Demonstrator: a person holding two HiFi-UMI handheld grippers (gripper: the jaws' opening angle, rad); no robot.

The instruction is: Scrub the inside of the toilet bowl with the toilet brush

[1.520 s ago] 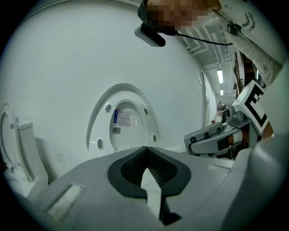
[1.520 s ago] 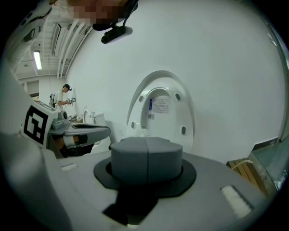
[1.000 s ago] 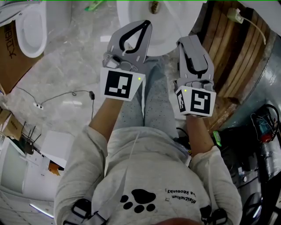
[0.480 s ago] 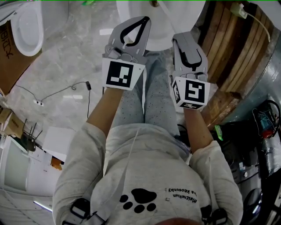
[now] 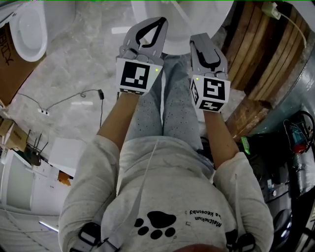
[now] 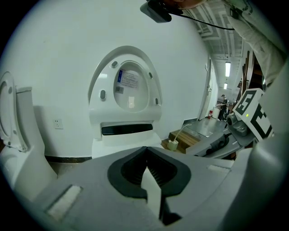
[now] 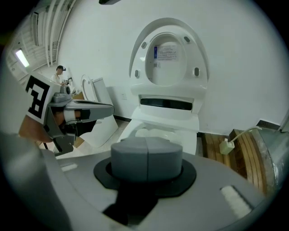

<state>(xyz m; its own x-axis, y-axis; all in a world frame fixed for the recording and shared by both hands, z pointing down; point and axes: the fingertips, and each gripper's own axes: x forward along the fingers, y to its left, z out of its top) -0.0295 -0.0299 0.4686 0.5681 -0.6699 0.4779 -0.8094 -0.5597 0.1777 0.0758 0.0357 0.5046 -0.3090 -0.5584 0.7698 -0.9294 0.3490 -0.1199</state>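
Head view, entries from the left edge to the right:

1. Second toilet (image 5: 29,29): upper left corner, on the grey marbled floor (image 5: 83,54). Brown cardboard (image 5: 10,56) lies just beside it.
2. Cable (image 5: 74,98): thin and dark, lying loose on the floor to the left of my left arm.
3. Left gripper (image 5: 161,21): clenched and empty. The jaw tips touch, and the teardrop hollow behind them holds nothing. In the left gripper view only the white toilet shows through that hollow. Its marker cube (image 5: 134,76) sits at my wrist.
4. Toilet bowl (image 5: 176,37): top centre, straight ahead of both grippers, its white rim showing between them. My legs (image 5: 167,113) stand just before it. In the right gripper view the lid and seat (image 7: 169,54) stand raised against the white wall (image 7: 244,67), and the bowl lies ahead of the jaws, apart from them.
5. Right gripper (image 5: 201,38): clenched and empty, the jaws pressed flat together along a closed seam. I hold it level with the left gripper and near it.
6. Wooden planks (image 5: 256,59): on the floor right of the toilet. A pale plug (image 5: 268,9) with its cord rests on them.
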